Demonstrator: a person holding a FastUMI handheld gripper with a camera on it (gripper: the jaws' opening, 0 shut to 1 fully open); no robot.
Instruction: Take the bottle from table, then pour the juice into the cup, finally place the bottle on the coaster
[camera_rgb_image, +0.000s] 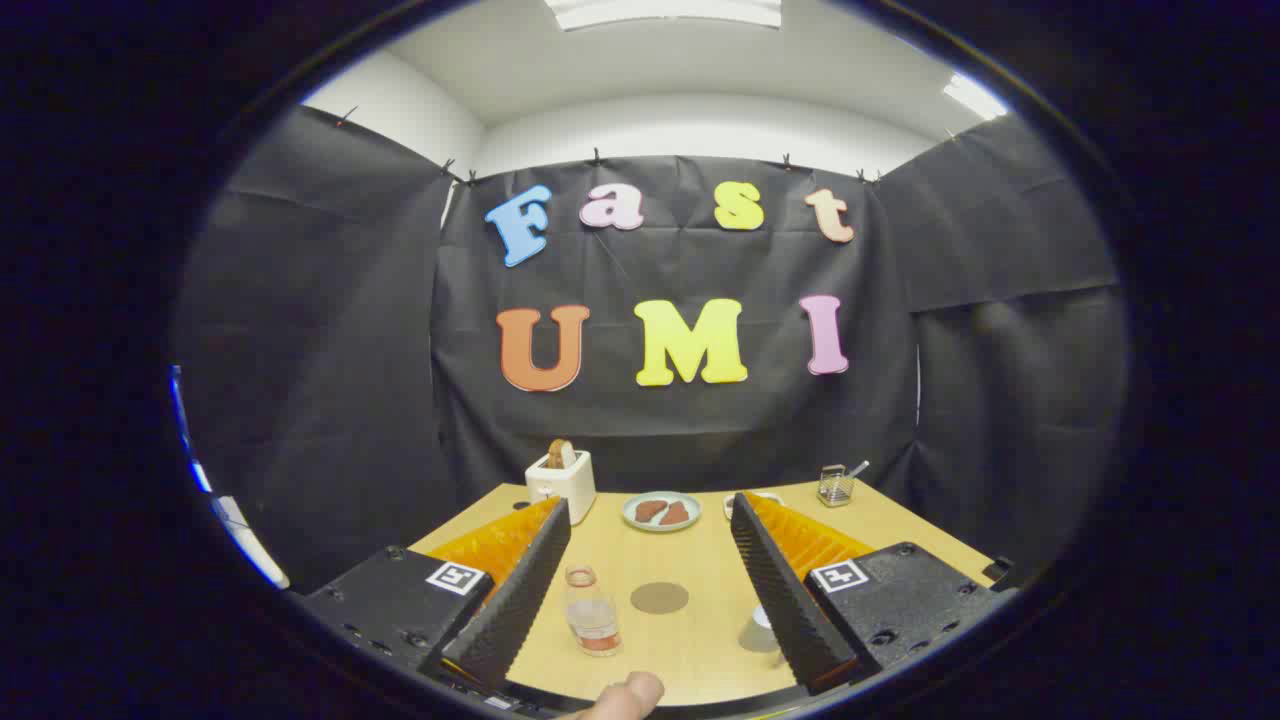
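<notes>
Here, the tongs (650, 570) stand wide apart above the wooden tabletop (700, 650), the small clear plastic juice bottle (592, 612) between them ungrasped; next likely: descend, centre, close.

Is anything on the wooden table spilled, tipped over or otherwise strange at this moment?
Nothing stands out. The clear plastic bottle with reddish juice stands upright, uncapped, between the open gripper fingers, beside the round brown coaster. The grey cup is upright by one finger. No spill is visible.
</notes>
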